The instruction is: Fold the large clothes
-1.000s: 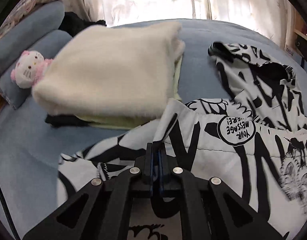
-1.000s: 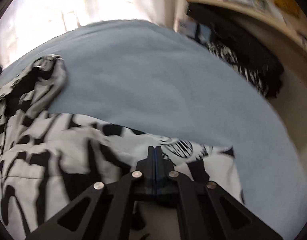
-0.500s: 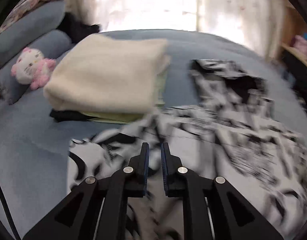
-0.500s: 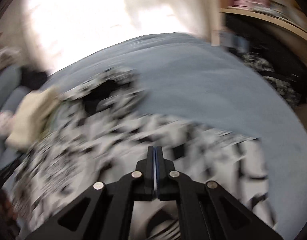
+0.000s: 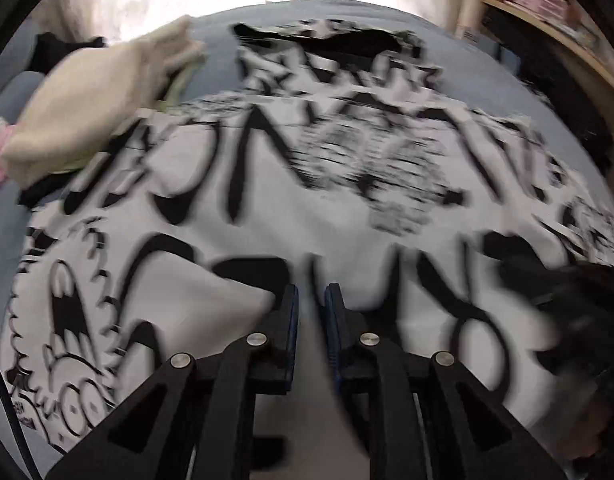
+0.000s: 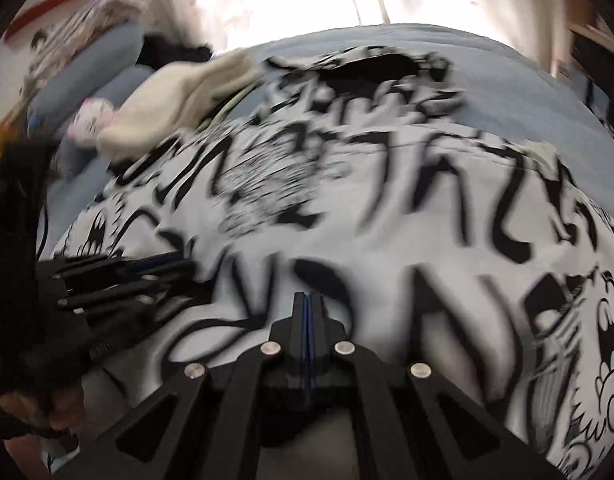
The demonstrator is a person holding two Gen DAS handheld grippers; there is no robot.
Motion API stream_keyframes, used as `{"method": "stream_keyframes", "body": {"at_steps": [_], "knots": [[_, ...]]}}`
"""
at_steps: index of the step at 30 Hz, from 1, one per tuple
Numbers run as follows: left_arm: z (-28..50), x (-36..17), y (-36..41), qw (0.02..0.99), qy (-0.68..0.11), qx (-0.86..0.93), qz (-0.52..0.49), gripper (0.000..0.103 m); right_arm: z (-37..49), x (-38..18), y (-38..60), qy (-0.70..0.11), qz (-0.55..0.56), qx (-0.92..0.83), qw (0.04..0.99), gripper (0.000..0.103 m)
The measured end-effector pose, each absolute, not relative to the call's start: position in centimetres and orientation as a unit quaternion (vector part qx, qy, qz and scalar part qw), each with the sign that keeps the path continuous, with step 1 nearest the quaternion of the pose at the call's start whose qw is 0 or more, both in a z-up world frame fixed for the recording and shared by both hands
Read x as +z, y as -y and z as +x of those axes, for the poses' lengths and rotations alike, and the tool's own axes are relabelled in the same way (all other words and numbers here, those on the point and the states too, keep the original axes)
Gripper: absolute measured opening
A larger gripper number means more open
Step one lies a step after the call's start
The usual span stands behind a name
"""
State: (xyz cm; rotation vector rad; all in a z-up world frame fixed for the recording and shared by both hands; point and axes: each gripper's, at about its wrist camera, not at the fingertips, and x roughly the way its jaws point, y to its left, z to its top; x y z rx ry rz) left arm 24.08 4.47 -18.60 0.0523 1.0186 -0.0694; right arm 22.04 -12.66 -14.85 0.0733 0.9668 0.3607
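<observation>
Here, printed garment (image 5: 307, 208) spread, bed (image 5: 487, 80)

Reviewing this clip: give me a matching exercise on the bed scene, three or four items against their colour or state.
Items:
1. left gripper
2. right gripper
3. printed garment
4. folded blanket

States:
A. cream, stacked at the bed's left side
B. jaws slightly apart, just been opening, nothing clearly pressed between them
C. white with black graffiti print, spread out
D. jaws shut

Pairs: 1-B, 2-D, 3-C, 4-A
</observation>
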Motion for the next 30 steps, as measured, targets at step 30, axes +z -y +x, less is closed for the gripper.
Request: {"method": "stream_keyframes", "body": {"at_steps": [30], "knots": [[35.6,-18.2,-5.0,0.874,-0.484,0.007,-0.035,0.011,31.9,-15.3,23.4,-0.448,0.069,-0.06,0.89,0.0]]}}
